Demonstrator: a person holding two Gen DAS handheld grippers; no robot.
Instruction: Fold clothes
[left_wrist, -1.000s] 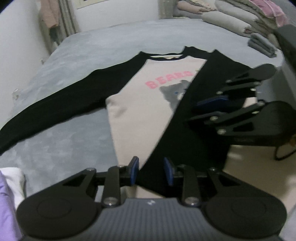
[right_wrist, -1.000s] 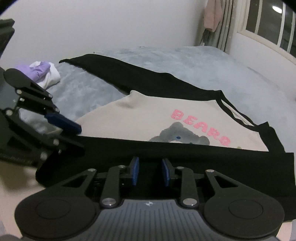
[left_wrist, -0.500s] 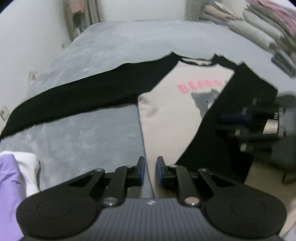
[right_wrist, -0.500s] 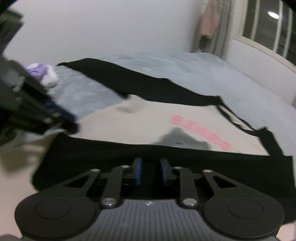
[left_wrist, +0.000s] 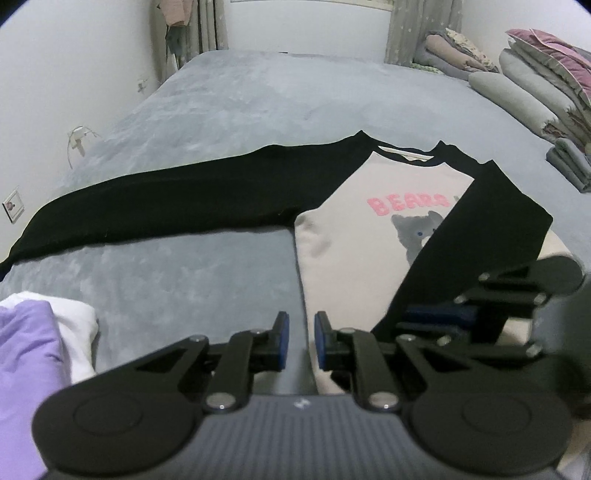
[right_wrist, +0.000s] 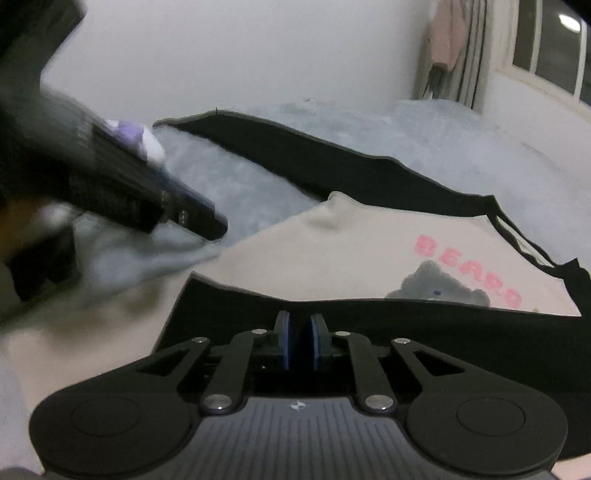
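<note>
**Desk:** Shirt (left_wrist: 343, 258) first: where is it lying?

**Photographer:** Front up on a grey bed (left_wrist: 258, 110), cream body with pink lettering and a grey bear. One black sleeve (left_wrist: 166, 199) is stretched out sideways across the bed. The other sleeve (right_wrist: 406, 332) is folded over the chest.

**Desk:** And the grippers?

**Photographer:** The left gripper (left_wrist: 300, 341) hangs over the shirt's side edge near the hem, with its blue pads a narrow slit apart. Only bedcover and cream cloth show through the slit. The right gripper (right_wrist: 299, 343) sits low over the folded sleeve, pads almost pressed together. I cannot tell whether black cloth is nipped between them.

**Desk:** Anything around it?

**Photographer:** Purple and white clothes (left_wrist: 26, 350) lie near the outstretched cuff, and stacked bedding (left_wrist: 535, 81) is on the far side.
</note>
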